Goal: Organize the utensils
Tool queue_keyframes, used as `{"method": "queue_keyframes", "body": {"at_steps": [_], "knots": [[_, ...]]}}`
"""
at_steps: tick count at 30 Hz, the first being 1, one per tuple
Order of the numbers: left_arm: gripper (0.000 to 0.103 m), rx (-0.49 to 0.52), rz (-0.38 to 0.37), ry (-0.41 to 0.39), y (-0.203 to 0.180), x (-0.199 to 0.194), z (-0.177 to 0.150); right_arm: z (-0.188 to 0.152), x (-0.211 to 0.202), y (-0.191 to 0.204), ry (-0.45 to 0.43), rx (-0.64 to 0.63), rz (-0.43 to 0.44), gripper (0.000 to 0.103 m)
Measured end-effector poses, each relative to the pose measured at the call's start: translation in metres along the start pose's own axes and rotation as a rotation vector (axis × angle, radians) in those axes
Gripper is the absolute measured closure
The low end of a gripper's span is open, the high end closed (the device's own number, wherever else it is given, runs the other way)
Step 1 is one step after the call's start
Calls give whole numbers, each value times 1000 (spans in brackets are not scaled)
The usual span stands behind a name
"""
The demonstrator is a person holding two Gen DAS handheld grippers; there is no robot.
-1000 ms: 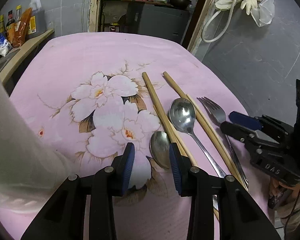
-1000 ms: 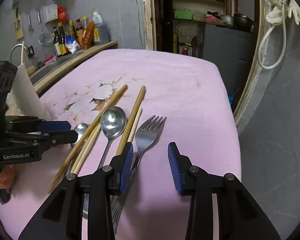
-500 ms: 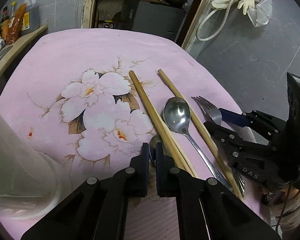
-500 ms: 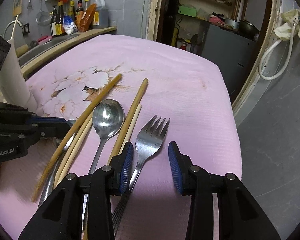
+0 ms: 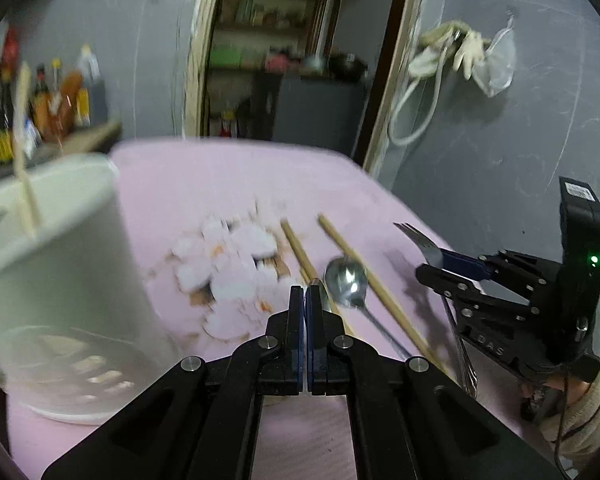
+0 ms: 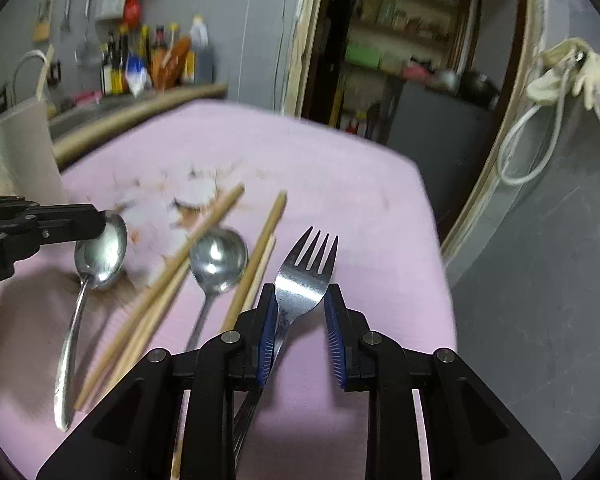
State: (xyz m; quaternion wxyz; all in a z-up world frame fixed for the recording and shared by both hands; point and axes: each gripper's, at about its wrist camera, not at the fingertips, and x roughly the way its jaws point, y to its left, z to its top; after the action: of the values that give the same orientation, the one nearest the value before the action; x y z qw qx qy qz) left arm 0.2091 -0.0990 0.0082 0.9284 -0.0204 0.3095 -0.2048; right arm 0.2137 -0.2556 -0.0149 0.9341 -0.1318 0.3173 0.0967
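A white cup (image 5: pixel 56 280) left of the left gripper (image 5: pixel 305 294) holds one chopstick (image 5: pixel 25 152). That gripper pinches a spoon (image 6: pixel 100 252); the right gripper (image 6: pixel 302 312), jaws closing, straddles a fork (image 6: pixel 306 268).

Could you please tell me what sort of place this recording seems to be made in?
Probably a home kitchen: sauce bottles line a counter, a pot sits by pantry shelves, and utensils lie on a pink flowered tablecloth.

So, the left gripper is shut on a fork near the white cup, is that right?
Not quite: the left gripper is shut on a spoon, not a fork, and it is near the white cup. The right wrist view shows the spoon's bowl pinched at the gripper's tips.
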Motion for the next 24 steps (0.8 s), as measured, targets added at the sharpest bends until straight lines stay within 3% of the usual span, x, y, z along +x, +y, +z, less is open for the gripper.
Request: {"method": "queue_keyframes", "body": {"at_steps": [6, 12, 24], "knots": [[103, 51, 61, -190, -12, -34, -8, -6, -43, 12, -225, -28, -90, 82], [103, 41, 122, -338, -12, -57, -14, -9, -69, 22, -384, -58, -164, 82], [103, 23, 220, -505, 13, -107, 3, 16, -99, 40, -615, -67, -219, 82]]}}
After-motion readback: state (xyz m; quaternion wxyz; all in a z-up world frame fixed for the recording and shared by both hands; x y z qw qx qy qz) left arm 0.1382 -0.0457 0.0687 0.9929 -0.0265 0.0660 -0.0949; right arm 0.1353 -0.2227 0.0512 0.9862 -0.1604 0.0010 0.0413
